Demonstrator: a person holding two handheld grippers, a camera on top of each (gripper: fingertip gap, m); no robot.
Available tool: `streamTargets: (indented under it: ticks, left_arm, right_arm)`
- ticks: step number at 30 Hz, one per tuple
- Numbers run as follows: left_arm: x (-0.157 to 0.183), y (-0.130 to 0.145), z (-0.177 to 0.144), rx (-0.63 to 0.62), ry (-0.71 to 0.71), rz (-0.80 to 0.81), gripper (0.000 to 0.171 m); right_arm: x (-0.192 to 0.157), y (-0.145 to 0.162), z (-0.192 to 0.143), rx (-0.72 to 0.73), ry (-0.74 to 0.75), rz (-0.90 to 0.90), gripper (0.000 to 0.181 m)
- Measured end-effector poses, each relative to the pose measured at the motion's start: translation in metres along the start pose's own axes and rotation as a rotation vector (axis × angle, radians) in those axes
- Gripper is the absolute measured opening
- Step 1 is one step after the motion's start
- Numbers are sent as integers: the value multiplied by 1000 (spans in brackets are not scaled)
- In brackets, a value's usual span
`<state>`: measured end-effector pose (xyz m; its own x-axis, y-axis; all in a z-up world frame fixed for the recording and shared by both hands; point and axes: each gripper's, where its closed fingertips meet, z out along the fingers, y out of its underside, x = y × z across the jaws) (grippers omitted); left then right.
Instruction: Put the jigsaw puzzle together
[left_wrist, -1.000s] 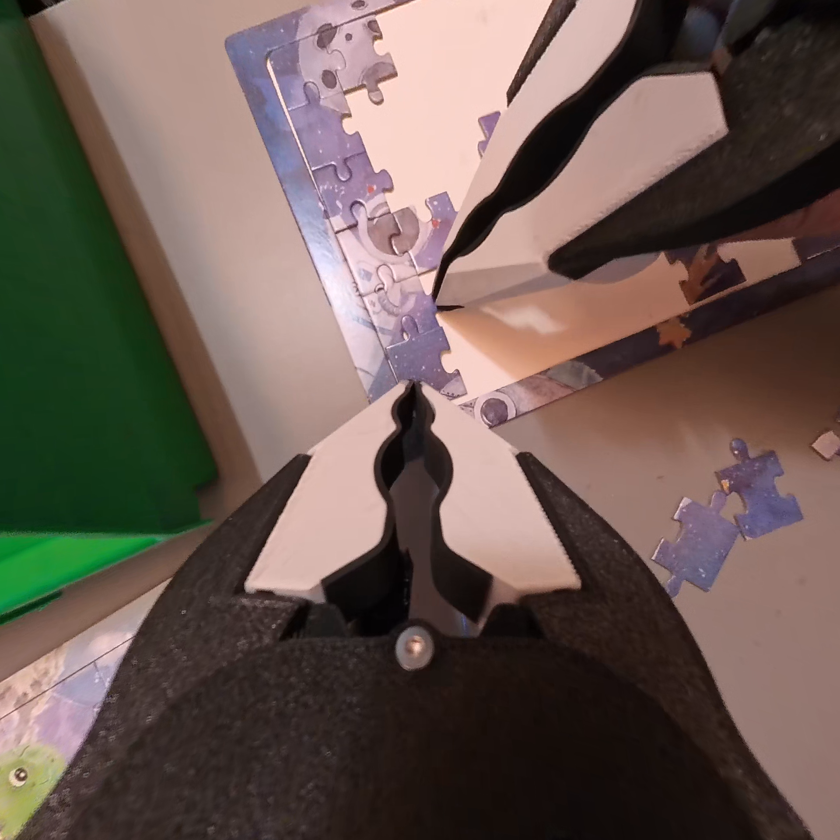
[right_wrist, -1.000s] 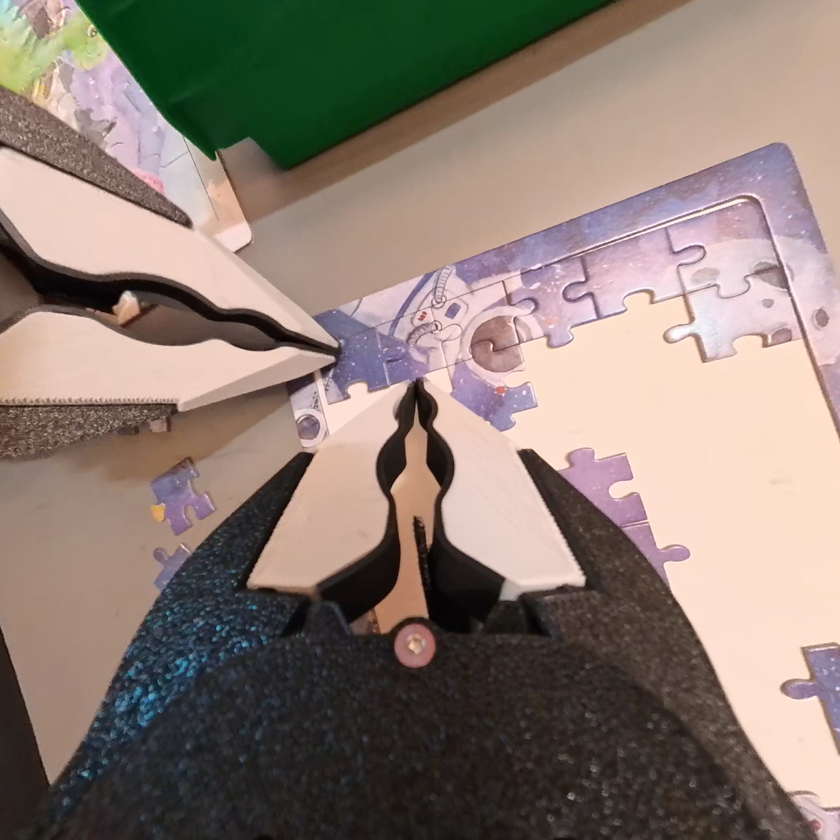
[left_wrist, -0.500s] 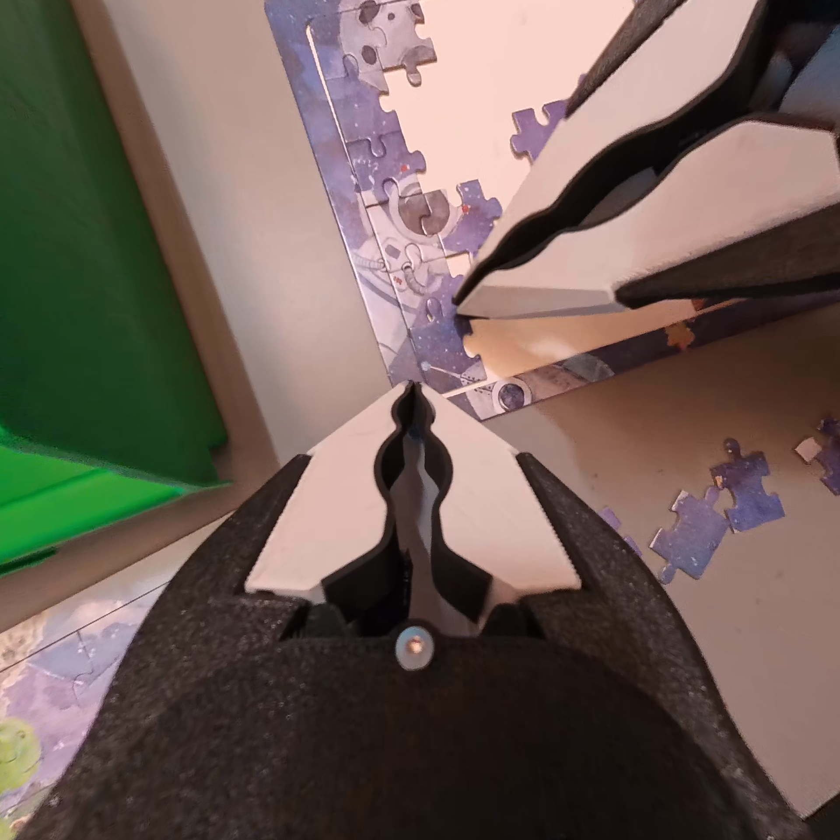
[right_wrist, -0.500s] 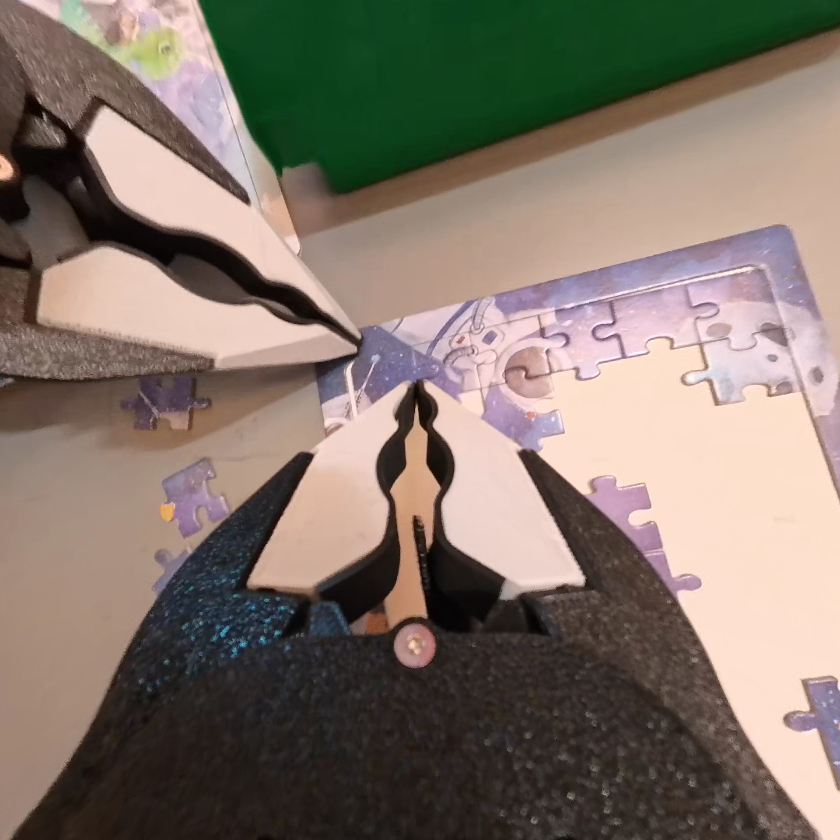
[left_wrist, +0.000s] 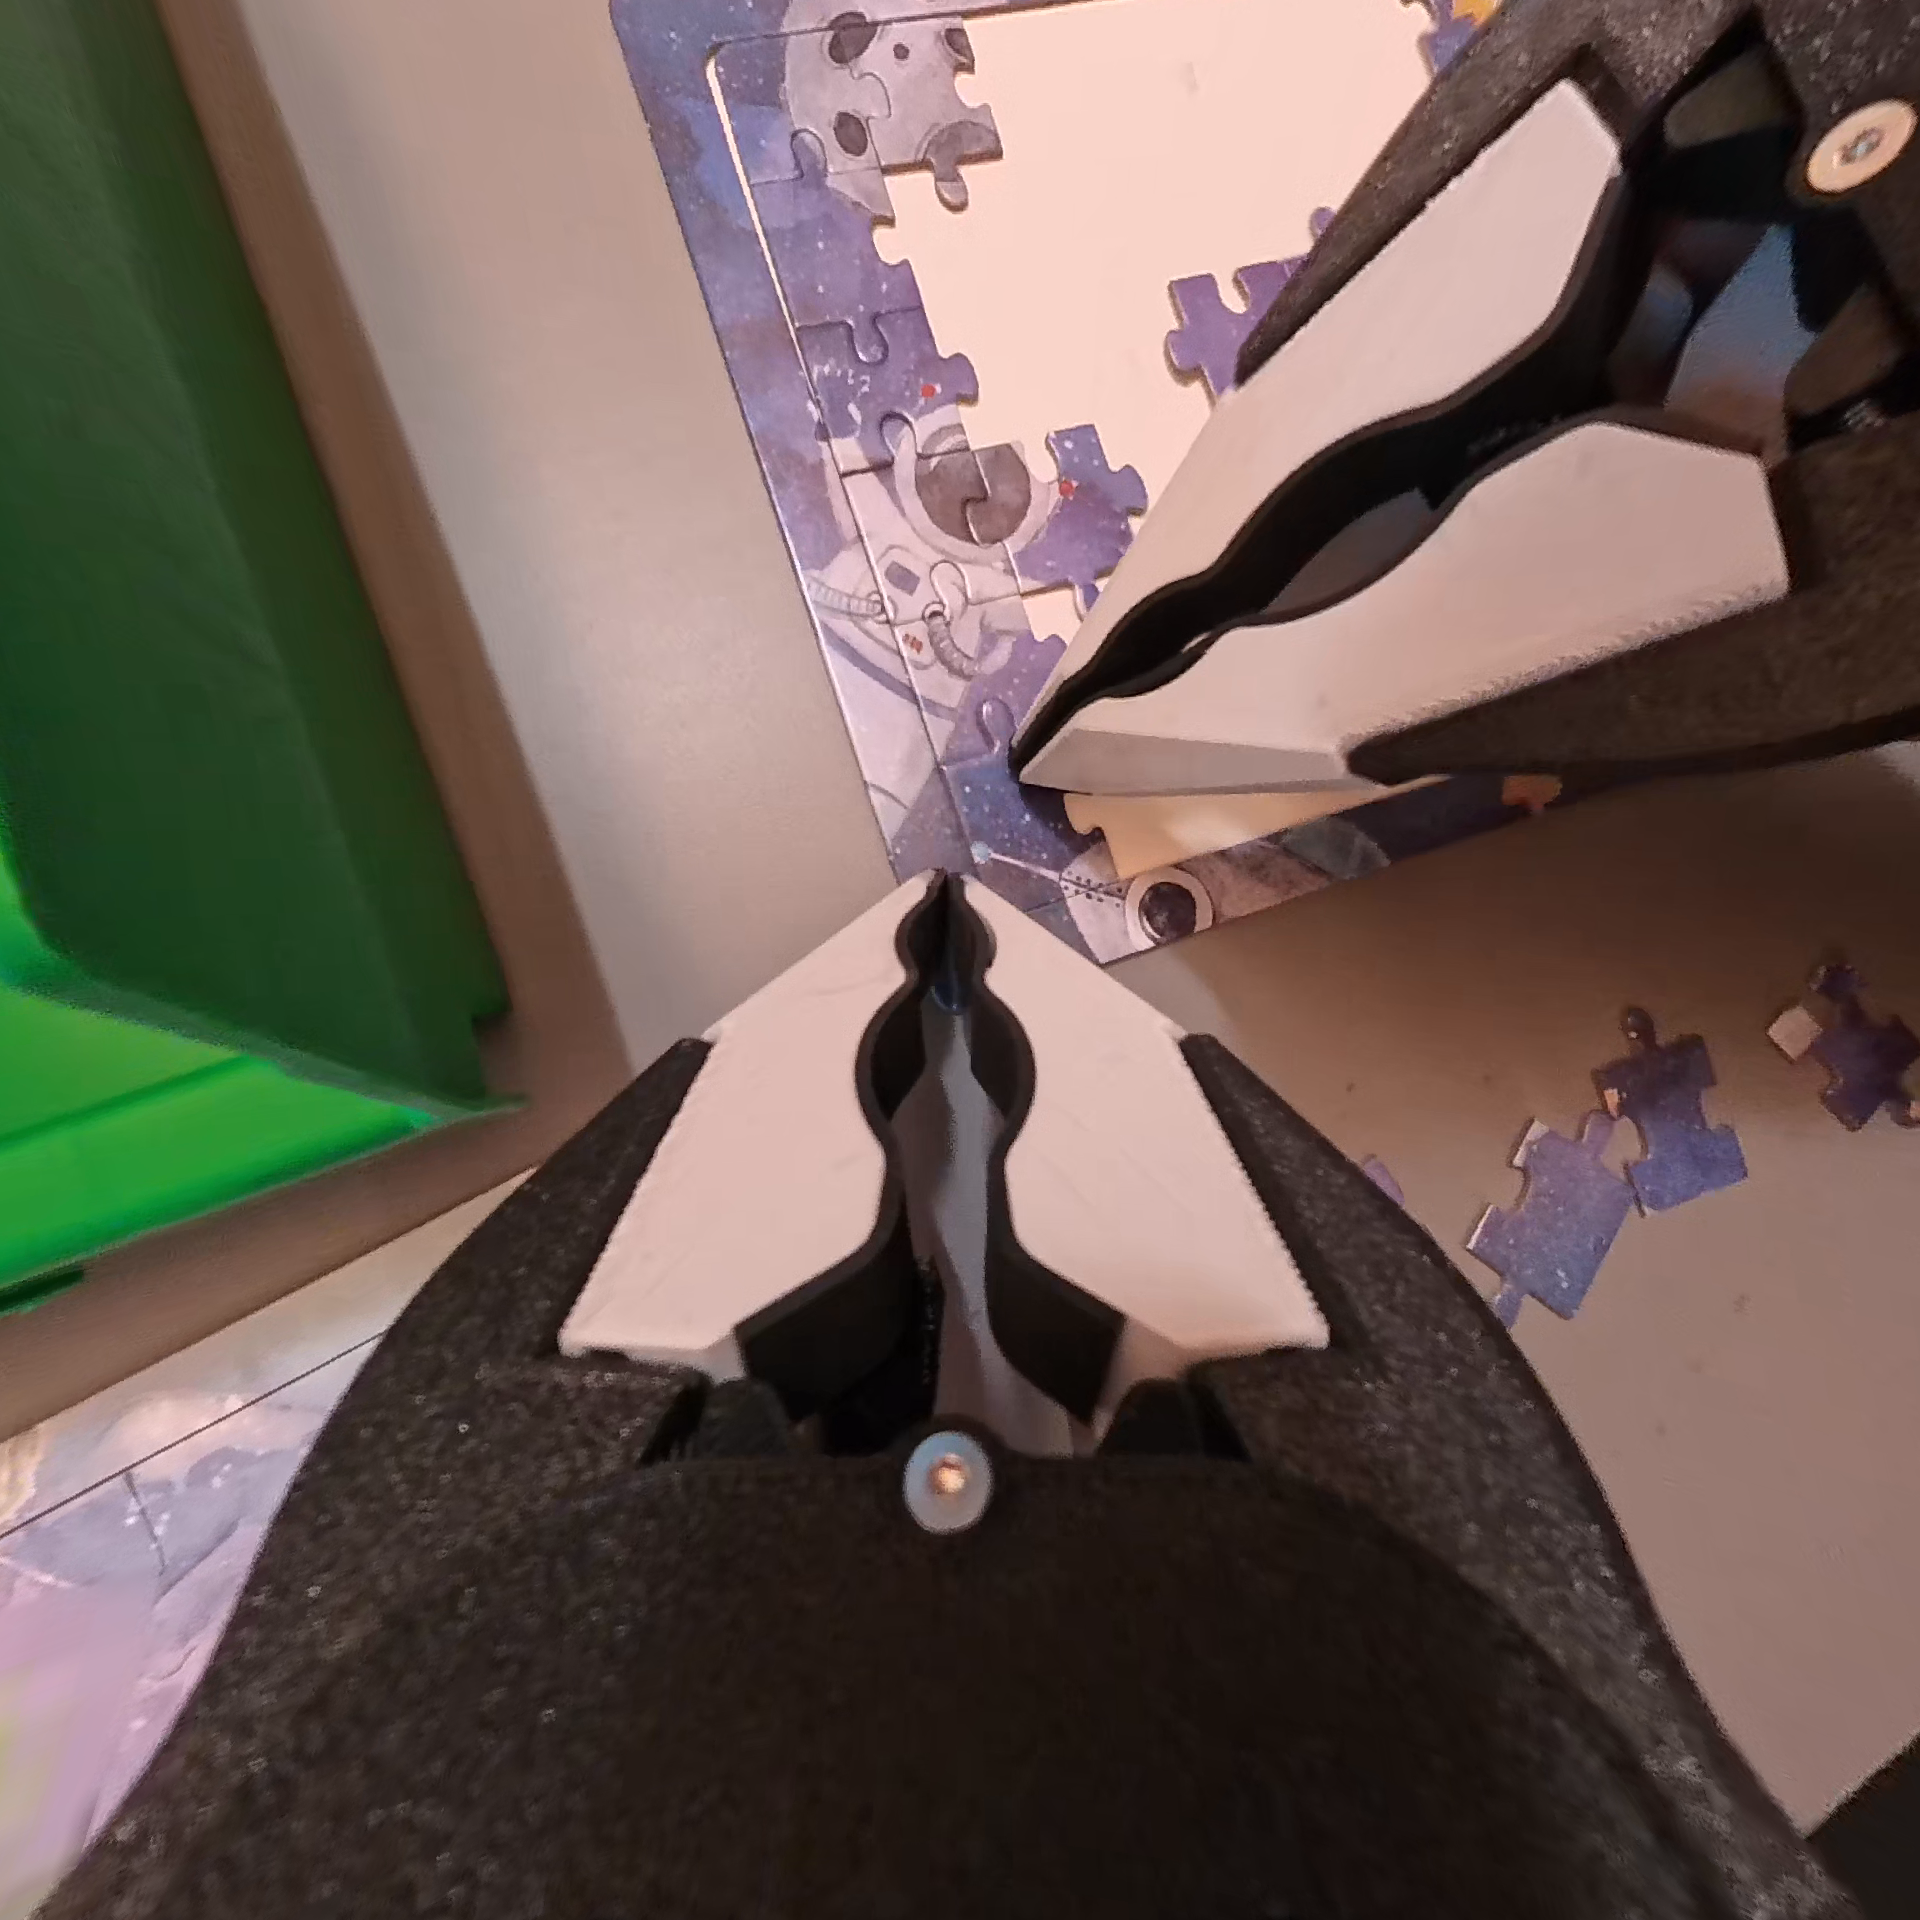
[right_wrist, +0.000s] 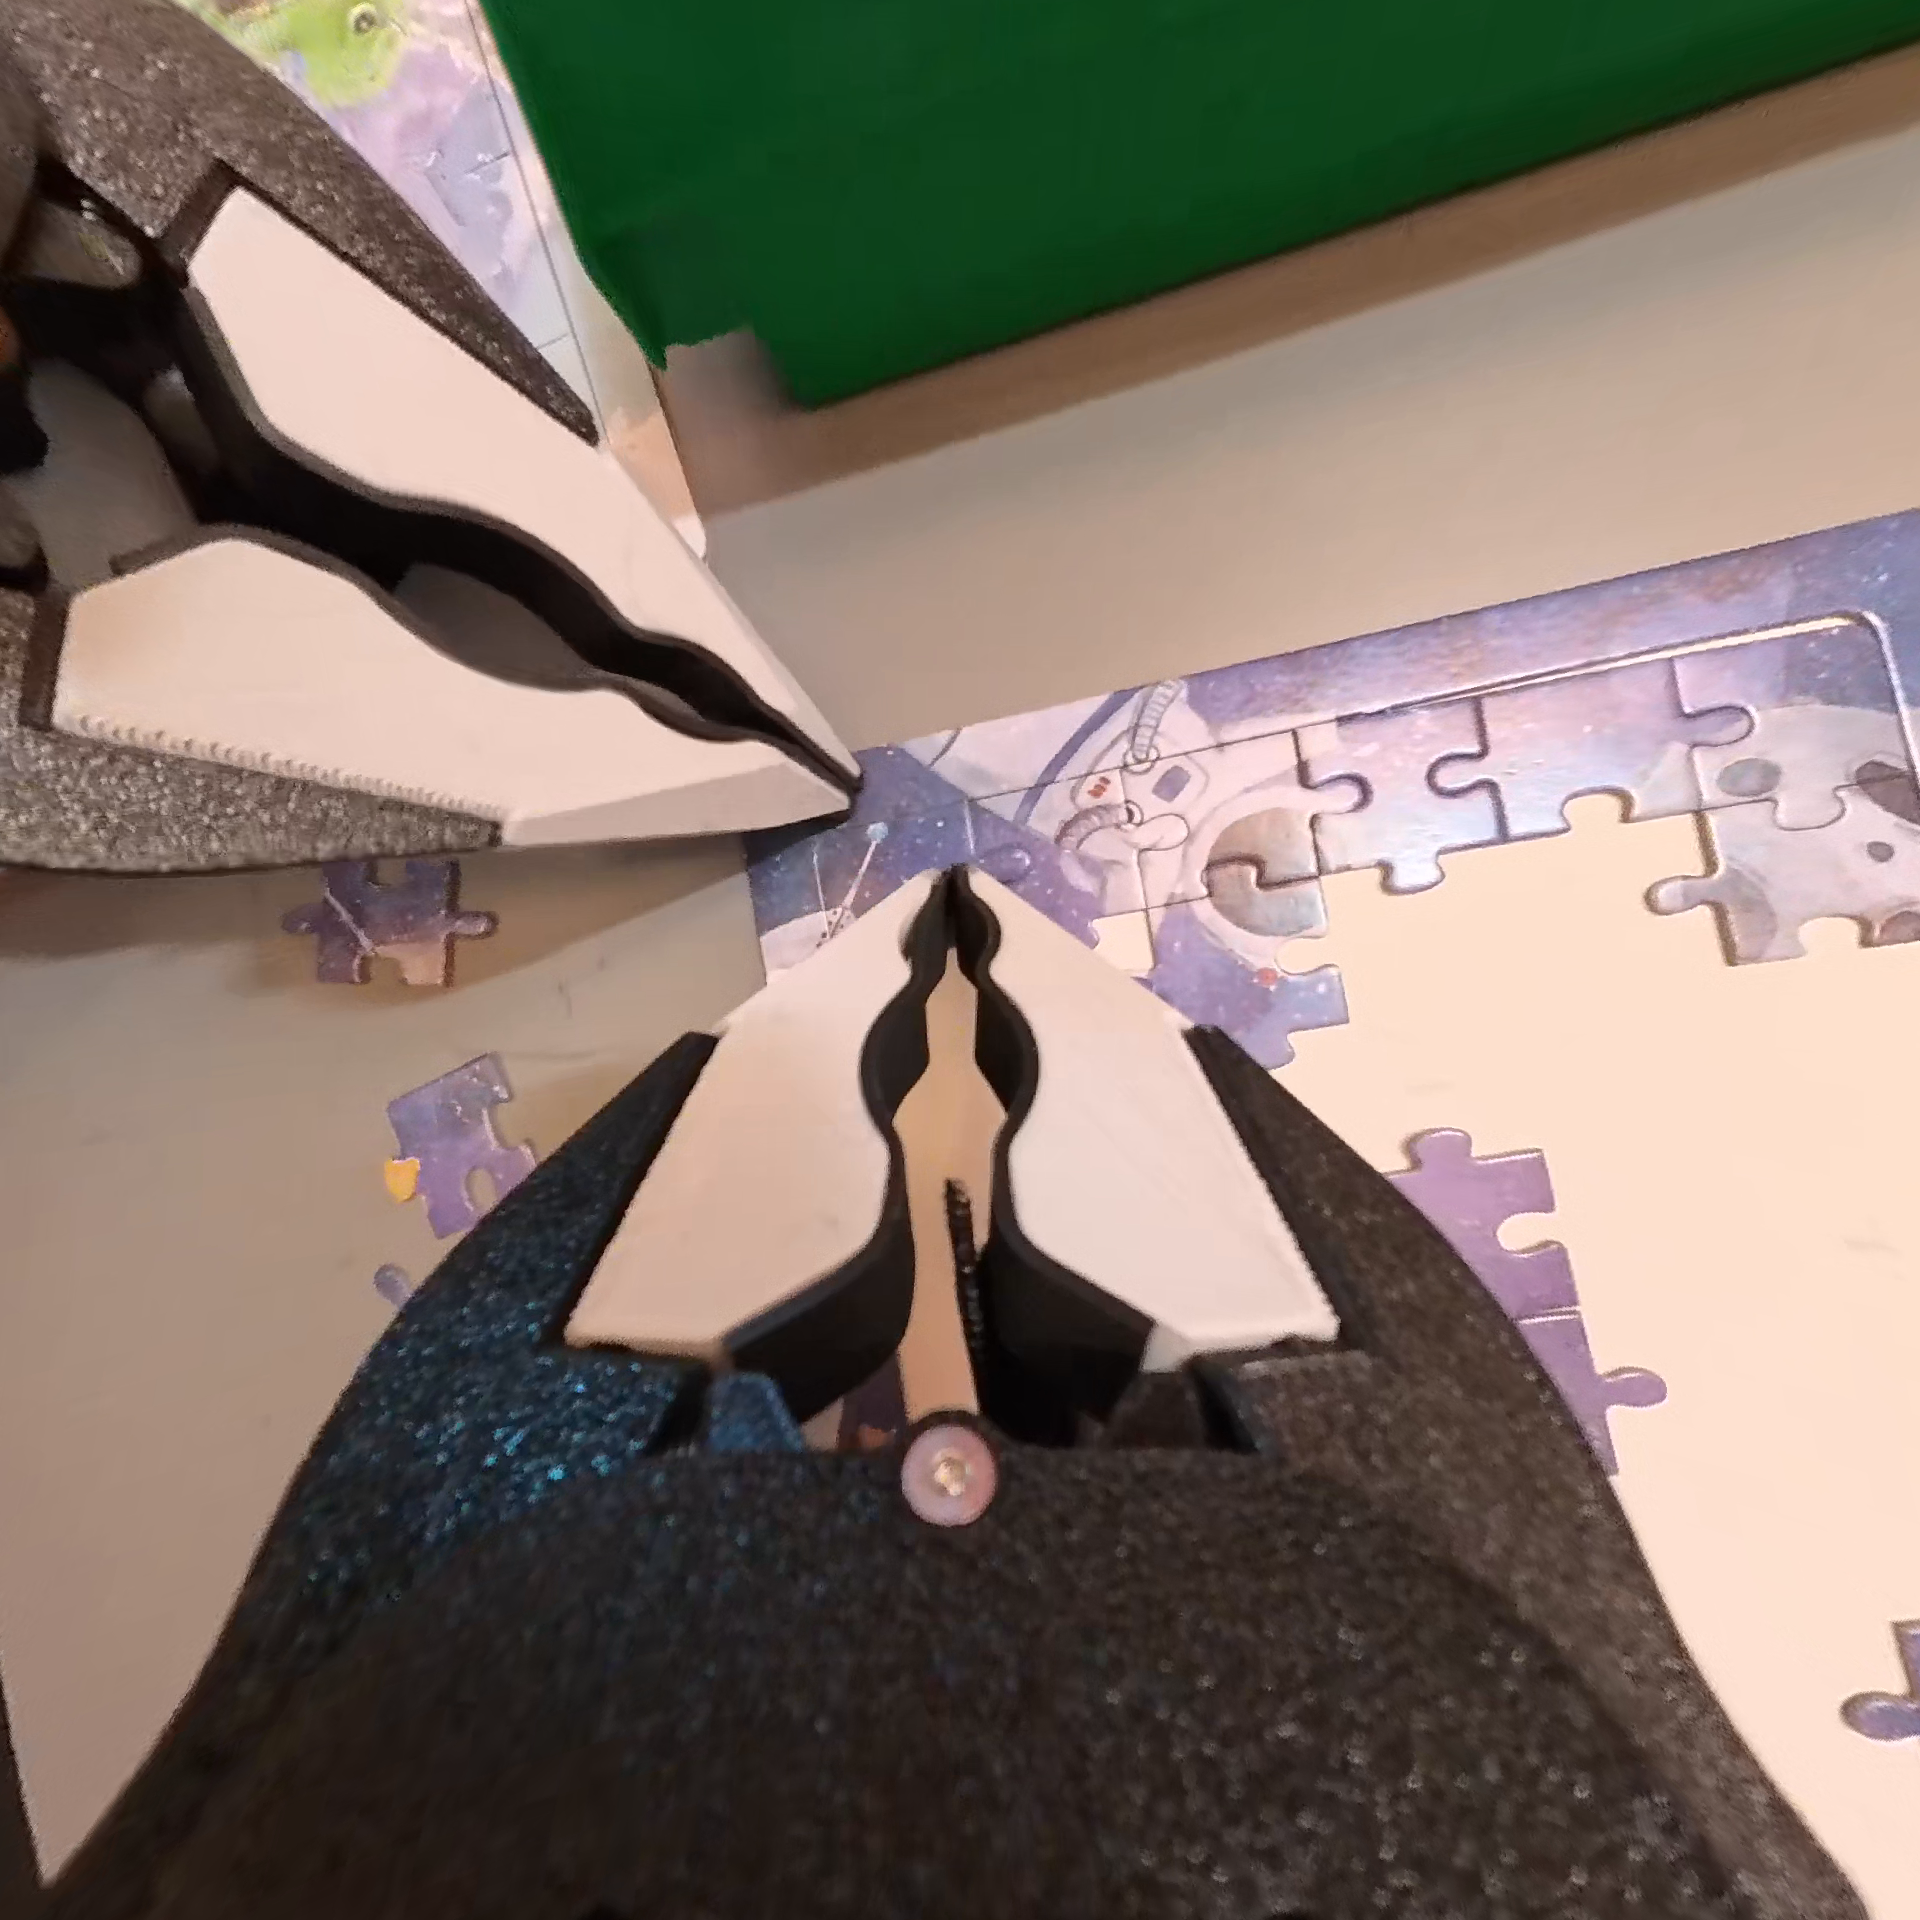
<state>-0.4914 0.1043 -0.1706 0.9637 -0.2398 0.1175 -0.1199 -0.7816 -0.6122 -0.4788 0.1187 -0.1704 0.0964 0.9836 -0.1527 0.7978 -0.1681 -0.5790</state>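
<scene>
I see the jigsaw puzzle tray lying flat on the pale worktop, my landmark here. Its purple space-themed frame holds a row of joined pieces with an astronaut along one edge; most of the cream interior is bare.

My left hand-held gripper points at the tray's near corner with its two white fingers pressed together at the tips, nothing visibly between them. My right hand-held gripper also has its fingers together, tips resting over the corner piece inside the tray. In the right wrist view the left gripper's tip sits just beside that same corner, so the two tools crowd each other there.

Loose purple pieces lie on the worktop just outside the tray, near the corner. A green box stands beyond the tray's long edge. A second printed puzzle board lies beside that box, away from the tray.
</scene>
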Motion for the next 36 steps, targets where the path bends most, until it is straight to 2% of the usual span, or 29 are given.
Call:
streamTargets:
  ticks: [3, 8, 10, 12, 13, 19, 23, 27, 29, 31, 33, 36]
  left_arm:
    - [5, -11, 1, 42, -34, 64, 0]
    - [13, -12, 11, 30, -28, 67, 0]
    - [12, -11, 11, 26, -28, 56, 0]
    - [12, -11, 11, 36, -30, 39, 0]
    - [12, -11, 11, 42, -29, 30, 0]
    - [12, -11, 10, 66, 4, -18, 0]
    - [12, -11, 10, 76, 13, -32, 0]
    - [12, -11, 10, 76, 12, -25, 0]
    - [12, -11, 10, 81, 21, -39, 0]
    - [12, -11, 10, 87, 32, -49, 0]
    - [12, -11, 10, 92, 40, -61, 0]
    - [7, -11, 5, 76, 9, -72, 0]
  right_arm:
    - [0, 0, 0, -14, -10, 9, 0]
    - [1, 0, 0, 14, -92, 106, 0]
    - [17, -8, -8, 94, -36, 122, 0]
    - [25, -24, -24, 207, -42, 180, 0]
    - [26, -26, -26, 213, -30, 165, 0]
    - [7, -7, 5, 97, 28, -9, 0]
    - [8, -8, 4, 54, 92, -83, 0]
    - [16, -49, -33, 302, 144, -34, 0]
    - [17, -41, -31, 264, 190, -105, 0]
    - [11, -12, -4, 113, 147, -132, 0]
    - [8, -2, 4, 91, 139, -143, 2]
    - [9, -5, 3, 89, 147, -153, 0]
